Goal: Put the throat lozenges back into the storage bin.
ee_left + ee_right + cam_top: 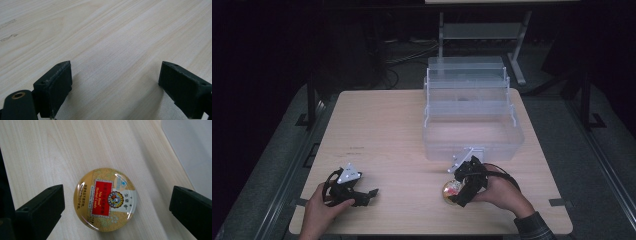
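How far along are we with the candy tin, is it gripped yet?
Not yet. Done: the clear tiered box stands open at the table's far side, and the right gripper is lined up with its jaws open on either side of the candy tin, not touching. In hand: closing on the tin. Left: the grasp and lift, probably toward the box. The left gripper is open over bare wood.

The right gripper (458, 194) is covering part of the candy tin (448, 190), whose smaller lettering is staying too fine to read.
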